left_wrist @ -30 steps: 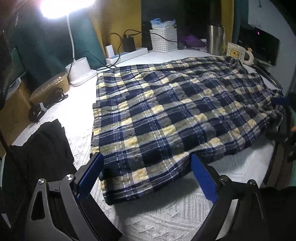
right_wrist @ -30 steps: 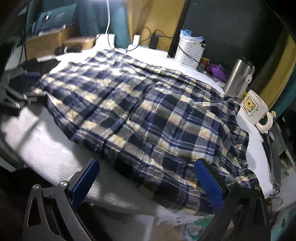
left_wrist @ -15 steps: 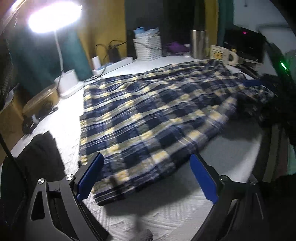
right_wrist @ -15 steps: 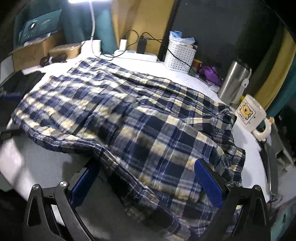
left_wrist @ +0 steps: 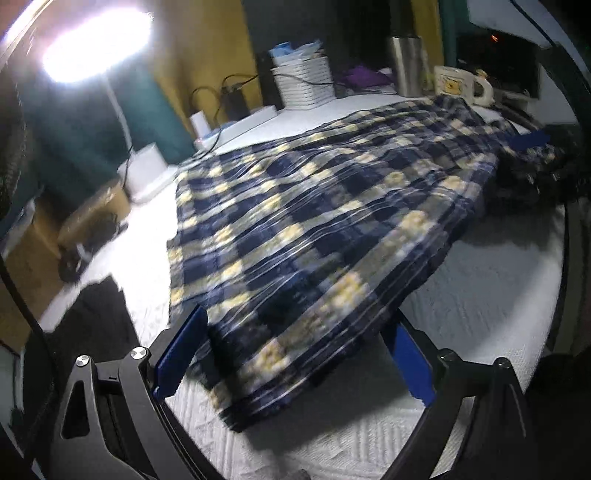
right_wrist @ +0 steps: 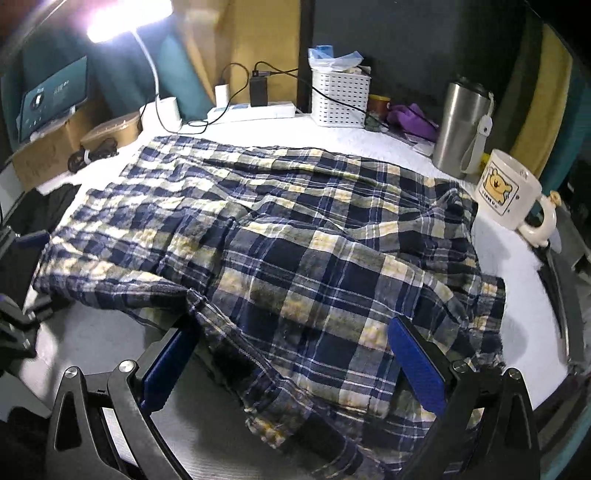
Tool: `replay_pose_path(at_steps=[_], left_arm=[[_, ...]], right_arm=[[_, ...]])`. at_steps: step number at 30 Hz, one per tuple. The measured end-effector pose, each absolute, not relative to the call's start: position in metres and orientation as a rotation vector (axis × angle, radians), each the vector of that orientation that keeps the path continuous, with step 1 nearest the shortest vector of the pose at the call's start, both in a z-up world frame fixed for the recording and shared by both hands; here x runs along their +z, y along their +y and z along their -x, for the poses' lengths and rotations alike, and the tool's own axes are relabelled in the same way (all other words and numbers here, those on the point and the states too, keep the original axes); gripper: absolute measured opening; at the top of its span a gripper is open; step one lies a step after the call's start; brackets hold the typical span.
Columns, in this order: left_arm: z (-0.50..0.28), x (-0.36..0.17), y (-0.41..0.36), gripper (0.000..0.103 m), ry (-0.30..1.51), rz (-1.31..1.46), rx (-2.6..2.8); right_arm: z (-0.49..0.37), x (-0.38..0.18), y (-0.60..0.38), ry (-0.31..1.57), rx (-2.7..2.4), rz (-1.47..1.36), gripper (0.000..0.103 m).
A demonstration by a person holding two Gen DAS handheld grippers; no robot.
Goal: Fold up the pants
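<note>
Navy, white and yellow plaid pants (left_wrist: 317, 221) lie spread on a white textured table (left_wrist: 498, 295). My left gripper (left_wrist: 295, 354) is open, its blue pads straddling the near cuff end of the pants. In the right wrist view the pants (right_wrist: 295, 251) are rumpled, with the waist end bunched near me. My right gripper (right_wrist: 291, 362) is open, its pads either side of that bunched waist end. A blue pad of the right gripper (left_wrist: 528, 140) shows far right in the left wrist view.
At the back stand a lit lamp (right_wrist: 125, 18), a power strip with chargers (right_wrist: 255, 109), a white basket (right_wrist: 340, 98), a steel tumbler (right_wrist: 461, 129) and a bear mug (right_wrist: 506, 192). A black cloth (left_wrist: 99, 317) lies at the left edge.
Both grippers have moved in over the pants' near edge. The fabric is pushed back from the front table edge and now bunches between the right gripper's pads.
</note>
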State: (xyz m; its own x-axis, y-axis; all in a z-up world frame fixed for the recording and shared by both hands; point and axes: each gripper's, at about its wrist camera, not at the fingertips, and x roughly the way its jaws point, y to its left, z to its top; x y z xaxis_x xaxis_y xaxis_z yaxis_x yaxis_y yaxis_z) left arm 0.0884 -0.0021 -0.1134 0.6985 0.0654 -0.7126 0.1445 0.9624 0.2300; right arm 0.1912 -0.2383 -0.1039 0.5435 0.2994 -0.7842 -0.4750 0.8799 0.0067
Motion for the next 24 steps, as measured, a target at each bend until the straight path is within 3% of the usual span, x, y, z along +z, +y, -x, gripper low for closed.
replay_pose_path(at_steps=[2, 4, 5, 6, 12, 24], left_arm=[[-0.089, -0.115, -0.009, 0.093, 0.788, -0.314, -0.046], [-0.091, -0.115, -0.009, 0.07, 0.789, -0.319, -0.051], [-0.093, -0.116, -0.006, 0.037, 0.799, -0.303, -0.052], [-0.093, -0.115, -0.001, 0.012, 0.804, -0.272, -0.059], [-0.079, -0.087, 0.015, 0.003, 0.716, -0.179, -0.068], [-0.082, -0.047, 0.043, 0.002, 0.637, 0.099, -0.107]], right_arm=[[-0.193, -0.102, -0.24, 0.884, 0.458, 0.196, 0.103], [-0.193, -0.1, -0.24, 0.877, 0.457, 0.193, 0.103], [-0.192, -0.1, -0.241, 0.876, 0.457, 0.191, 0.103], [-0.191, -0.1, -0.242, 0.876, 0.458, 0.19, 0.103], [-0.174, -0.101, -0.237, 0.839, 0.451, 0.233, 0.103], [-0.118, -0.118, -0.18, 0.714, 0.458, 0.435, 0.102]])
